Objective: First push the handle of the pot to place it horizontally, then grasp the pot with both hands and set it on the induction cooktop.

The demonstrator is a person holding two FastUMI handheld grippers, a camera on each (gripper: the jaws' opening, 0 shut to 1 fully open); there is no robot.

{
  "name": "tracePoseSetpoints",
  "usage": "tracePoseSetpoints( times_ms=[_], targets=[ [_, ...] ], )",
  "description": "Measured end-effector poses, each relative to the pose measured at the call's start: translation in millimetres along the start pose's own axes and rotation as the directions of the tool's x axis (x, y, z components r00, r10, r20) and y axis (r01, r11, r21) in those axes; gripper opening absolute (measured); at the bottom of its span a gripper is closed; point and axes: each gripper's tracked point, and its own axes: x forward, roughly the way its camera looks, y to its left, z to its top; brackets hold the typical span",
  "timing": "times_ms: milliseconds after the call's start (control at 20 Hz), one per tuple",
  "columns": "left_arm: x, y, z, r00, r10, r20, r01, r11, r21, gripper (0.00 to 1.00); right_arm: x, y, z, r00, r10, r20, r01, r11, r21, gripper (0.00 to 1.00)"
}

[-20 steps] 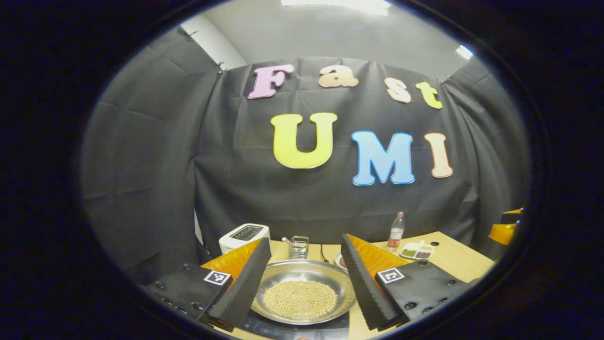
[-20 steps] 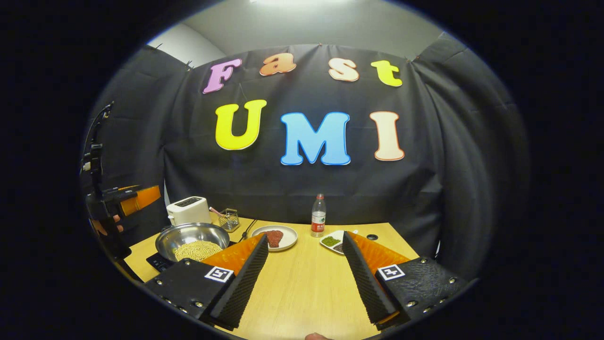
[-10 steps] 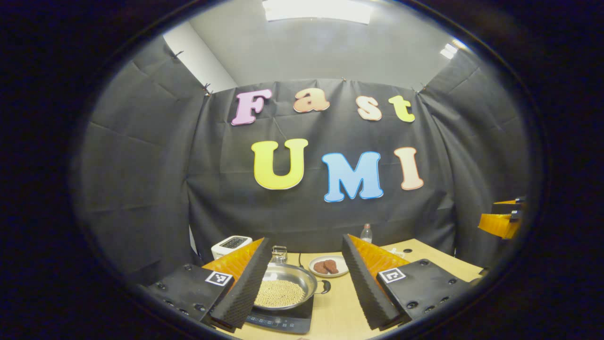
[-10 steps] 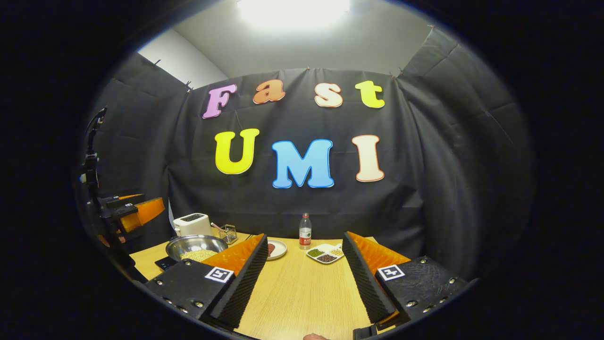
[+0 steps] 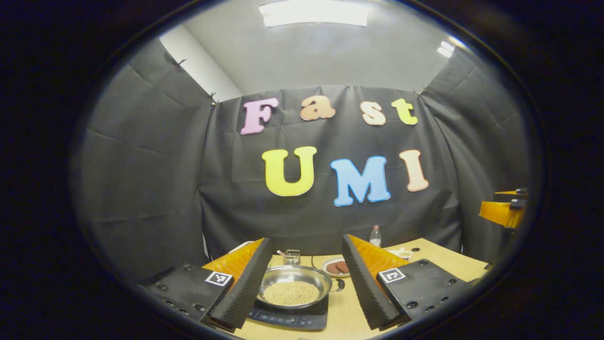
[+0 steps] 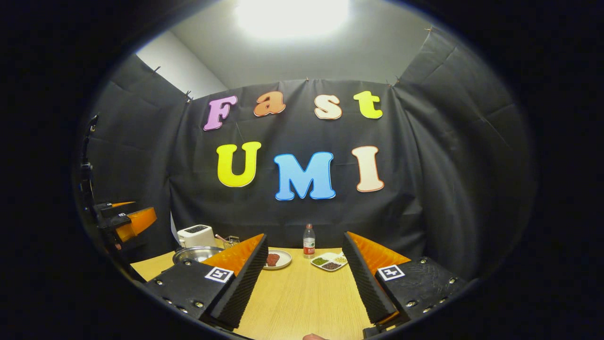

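The pot (image 5: 293, 285), full of small pale beans, sits on the black cooktop (image 5: 289, 317) at the left end of the table (image 6: 302, 297), with one small dark handle (image 5: 339, 284) sticking out sideways toward the plate of meat (image 5: 334, 267). The left gripper (image 5: 302, 283) hangs above and short of the pot with its fingers spread wide and nothing between them; the right gripper (image 6: 304, 278) hovers over bare table, fingers equally spread and empty, well away from the pot, which shows in the right gripper view as a sliver of rim (image 6: 192, 254) beside the toaster (image 6: 196, 234). Judging by how things lie, the placing looks done and what is left is to clear away cleanly. To do that well, I would keep both sets of fingers wide and draw them straight back and up, so that no foam edge catches the rim or the handle (a nudge could slide the pot off centre and scatter beans). The bottle (image 6: 308, 241) and the divided dish (image 6: 329, 261) stand far enough off to be no worry.
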Motion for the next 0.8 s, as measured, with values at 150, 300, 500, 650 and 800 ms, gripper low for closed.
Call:
tracePoseSetpoints(
  times_ms=[150,300,500,650,800],
  targets=[
    [3,3,2,1.0,-0.003,0.003,0.003,1.0,-0.011,0.94,4,1,4,1.0,-0.015,0.012,0.015,1.0,0.004,0.95],
    [10,2,5,1.0,-0.012,0.007,0.012,1.0,-0.011,0.96,6,0,12,0.999,-0.031,0.038,0.031,0.999,0.007,0.95],
    [16,-2,11,0.999,-0.03,0.032,0.03,1.0,0.001,0.94,11,3,14,0.999,-0.033,0.042,0.033,0.999,0.002,0.95],
    [17,-2,10,0.999,-0.039,0.032,0.04,0.999,-0.005,0.92,13,8,10,0.999,-0.025,0.03,0.026,1.0,-0.015,0.95],
    [21,-2,8,0.999,-0.043,0.034,0.043,0.999,0.001,0.92,16,12,10,0.999,-0.022,0.031,0.022,0.999,-0.023,0.95]
  ],
)
